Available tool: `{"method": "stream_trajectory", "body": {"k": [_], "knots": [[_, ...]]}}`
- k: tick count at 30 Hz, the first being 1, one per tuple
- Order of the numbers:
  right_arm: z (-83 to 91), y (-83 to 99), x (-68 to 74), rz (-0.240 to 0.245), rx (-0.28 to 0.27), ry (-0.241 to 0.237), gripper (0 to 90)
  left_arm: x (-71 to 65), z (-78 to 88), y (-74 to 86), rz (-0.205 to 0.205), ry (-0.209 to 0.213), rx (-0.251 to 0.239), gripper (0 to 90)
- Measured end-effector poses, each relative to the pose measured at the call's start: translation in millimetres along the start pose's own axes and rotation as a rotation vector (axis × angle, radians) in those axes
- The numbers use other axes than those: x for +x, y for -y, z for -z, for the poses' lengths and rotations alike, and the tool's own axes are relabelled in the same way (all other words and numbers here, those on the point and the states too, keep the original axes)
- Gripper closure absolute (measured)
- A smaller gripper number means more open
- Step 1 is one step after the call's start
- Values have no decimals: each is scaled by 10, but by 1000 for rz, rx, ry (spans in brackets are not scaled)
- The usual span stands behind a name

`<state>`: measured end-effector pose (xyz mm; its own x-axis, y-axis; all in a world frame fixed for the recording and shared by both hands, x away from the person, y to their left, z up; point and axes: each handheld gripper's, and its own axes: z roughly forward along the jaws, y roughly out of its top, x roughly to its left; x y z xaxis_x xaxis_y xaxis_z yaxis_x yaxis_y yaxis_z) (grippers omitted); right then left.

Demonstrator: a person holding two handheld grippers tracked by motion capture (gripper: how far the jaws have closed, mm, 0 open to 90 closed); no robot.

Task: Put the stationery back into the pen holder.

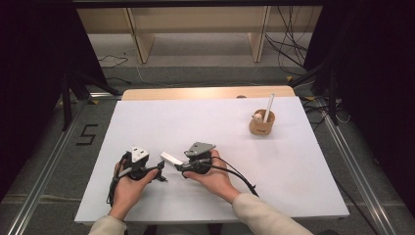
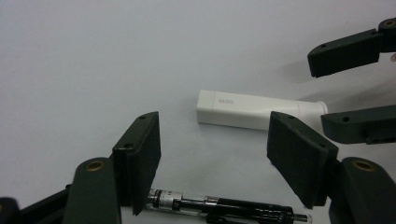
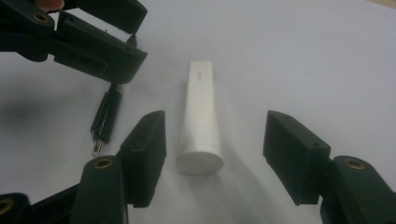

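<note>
White sheeting (image 1: 205, 122) covers the table, with a wooden edge showing at the far side and dark floor and cables beyond.

Item 1: white tube (image 1: 171, 158) (image 2: 252, 110) (image 3: 200, 126). It lies flat on the sheet near the front edge, between the two grippers. Its flat squared end carries faint raised lettering that looks like "GLOO" in the left gripper view; the other end is a round cap.

Item 2: black pen (image 2: 224, 208) (image 3: 106, 122). It lies flat just beside the tube, on the left gripper's side, apart from the tube. Its label text is too small to read.

Left gripper (image 1: 159, 169) (image 2: 224, 154): jaws well apart, clamped on nothing. The pen lies close below them and the tube just beyond their tips. The left hand (image 1: 131, 185) grips its body low over the sheet, pointing toward the right gripper.

Right gripper (image 1: 179, 165) (image 3: 212, 156): jaws well apart, one on each side of the tube's capped end; contact with the tube cannot be confirmed. The right hand (image 1: 213, 176) holds it low, aimed at the left gripper, cable trailing behind.

Item 3: brown cup (image 1: 262, 125), well away from the tube toward the far right of the sheet, upright, with a white stick (image 1: 268, 107) leaning in it.
</note>
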<state>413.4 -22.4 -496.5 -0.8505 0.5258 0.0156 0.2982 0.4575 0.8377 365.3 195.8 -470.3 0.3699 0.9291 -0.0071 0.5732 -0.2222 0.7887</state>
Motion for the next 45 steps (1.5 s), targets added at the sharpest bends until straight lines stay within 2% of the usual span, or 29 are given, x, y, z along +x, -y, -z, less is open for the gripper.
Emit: {"method": "stream_trajectory", "body": {"k": [2, 6, 8, 14, 24, 45], "knots": [[-50, -12, 25, 13, 28, -1, 421, -1, 1, 0, 0, 1, -1, 350], [-69, -20, 41, 19, 45, 2, 450, 2, -1, 2, -1, 0, 0, 350], [-77, -24, 44, 5, 59, -4, 457, 0, -2, 2, 0, 1, 0, 350], [-118, -36, 81, 24, 110, 10, 483, -5, 0, 0, -2, 1, -2, 350], [-150, -41, 101, 37, 152, 13, 520, -3, -2, 1, -3, 1, 1, 350], [-145, -46, 107, 9, 164, 22, 561, -17, -3, -4, 1, 3, -3, 350]]}}
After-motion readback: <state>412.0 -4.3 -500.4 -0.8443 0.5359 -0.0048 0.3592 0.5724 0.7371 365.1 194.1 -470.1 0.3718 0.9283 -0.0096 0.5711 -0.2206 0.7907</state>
